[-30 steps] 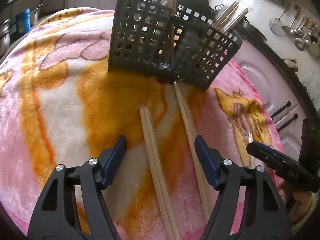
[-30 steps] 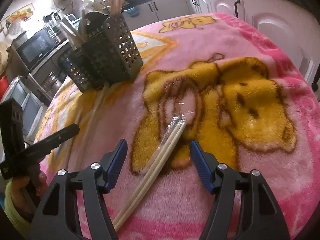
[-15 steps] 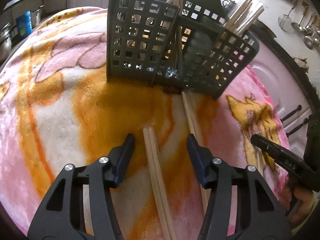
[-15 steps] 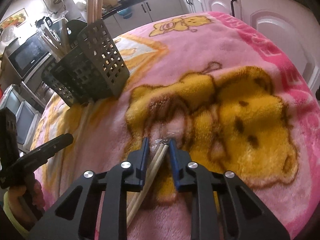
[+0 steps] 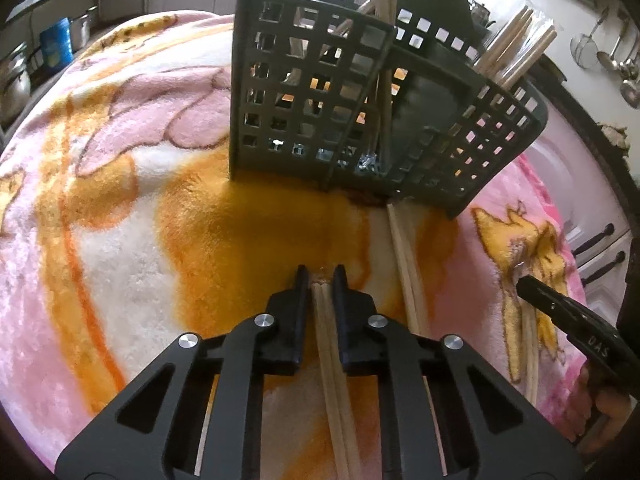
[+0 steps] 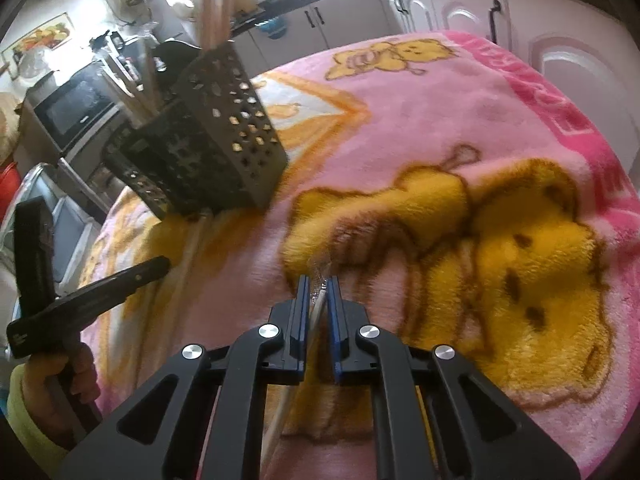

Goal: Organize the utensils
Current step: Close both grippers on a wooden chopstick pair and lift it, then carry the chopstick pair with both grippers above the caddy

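Note:
A dark grey slotted utensil holder (image 5: 360, 112) stands on the pink and orange blanket (image 5: 120, 208), with several chopsticks upright in it. It also shows in the right wrist view (image 6: 208, 148). My left gripper (image 5: 321, 276) is shut on a pair of wooden chopsticks (image 5: 334, 360) lying in front of the holder. Another pair (image 5: 406, 264) lies loose just to its right. My right gripper (image 6: 319, 286) is shut on a pale wrapped chopstick pair (image 6: 316, 312) over the bear print.
Kitchen cabinets (image 6: 440, 8) and a microwave (image 6: 76, 108) ring the table. Ladles hang on the wall (image 5: 616, 52). The other hand-held gripper shows at each view's edge (image 5: 576, 332) (image 6: 80, 304). The blanket drops off at the right edge (image 5: 568, 208).
Both grippers moved forward and closed: the left onto the wooden chopsticks, the right onto the wrapped pair. The holder looms closer in both views.

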`<state>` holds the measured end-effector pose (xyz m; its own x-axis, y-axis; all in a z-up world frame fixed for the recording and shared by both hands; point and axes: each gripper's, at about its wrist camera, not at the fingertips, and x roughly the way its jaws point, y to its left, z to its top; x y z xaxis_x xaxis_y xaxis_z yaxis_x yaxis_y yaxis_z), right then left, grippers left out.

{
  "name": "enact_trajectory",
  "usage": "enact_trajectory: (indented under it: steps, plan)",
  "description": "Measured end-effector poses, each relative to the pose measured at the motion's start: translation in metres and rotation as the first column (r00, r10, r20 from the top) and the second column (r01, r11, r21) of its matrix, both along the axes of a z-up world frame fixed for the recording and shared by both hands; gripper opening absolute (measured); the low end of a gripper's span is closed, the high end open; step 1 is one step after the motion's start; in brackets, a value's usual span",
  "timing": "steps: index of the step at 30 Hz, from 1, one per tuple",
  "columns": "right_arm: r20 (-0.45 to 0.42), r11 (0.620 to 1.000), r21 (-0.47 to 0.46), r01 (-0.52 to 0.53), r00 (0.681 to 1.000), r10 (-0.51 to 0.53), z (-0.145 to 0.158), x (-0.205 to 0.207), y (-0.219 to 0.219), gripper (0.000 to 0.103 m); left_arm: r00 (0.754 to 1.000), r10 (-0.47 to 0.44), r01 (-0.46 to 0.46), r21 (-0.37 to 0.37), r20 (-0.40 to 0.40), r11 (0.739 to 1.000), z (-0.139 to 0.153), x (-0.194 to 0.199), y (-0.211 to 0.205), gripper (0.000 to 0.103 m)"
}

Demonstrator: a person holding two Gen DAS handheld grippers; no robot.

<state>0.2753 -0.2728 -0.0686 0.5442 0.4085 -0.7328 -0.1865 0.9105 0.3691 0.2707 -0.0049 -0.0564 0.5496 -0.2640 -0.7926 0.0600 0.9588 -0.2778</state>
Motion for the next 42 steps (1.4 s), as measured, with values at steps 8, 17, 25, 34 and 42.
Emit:
enact_trajectory:
  steps: [8, 17, 25, 34, 42]
  plan:
    - [0.092, 0.998, 0.015, -0.067, 0.994, 0.066, 0.029, -0.015, 0.018, 0.008, 0.997, -0.028, 0.034, -0.087, 0.072, 0.996, 0.024, -0.021, 0.011, 0.005]
    - [0.197, 0.989, 0.008, -0.144, 0.970, 0.140, 0.068, -0.032, 0.043, 0.007, 0.977, -0.004, 0.032, -0.129, 0.213, 0.991, 0.076, -0.043, 0.029, 0.005]
    - [0.290, 0.980, -0.001, -0.198, 0.938, 0.190, 0.103, -0.041, 0.061, 0.006, 0.948, 0.022, 0.023, -0.137, 0.317, 0.990, 0.116, -0.052, 0.040, 0.005]
    - [0.389, 0.977, 0.004, -0.213, 0.901, 0.195, 0.143, -0.038, 0.074, 0.006, 0.927, 0.023, 0.028, -0.129, 0.375, 0.991, 0.142, -0.049, 0.046, 0.004]
    - [0.460, 0.977, 0.022, -0.212, 0.870, 0.178, 0.172, -0.023, 0.080, 0.006, 0.907, 0.025, 0.026, -0.114, 0.421, 0.993, 0.168, -0.040, 0.051, 0.004]
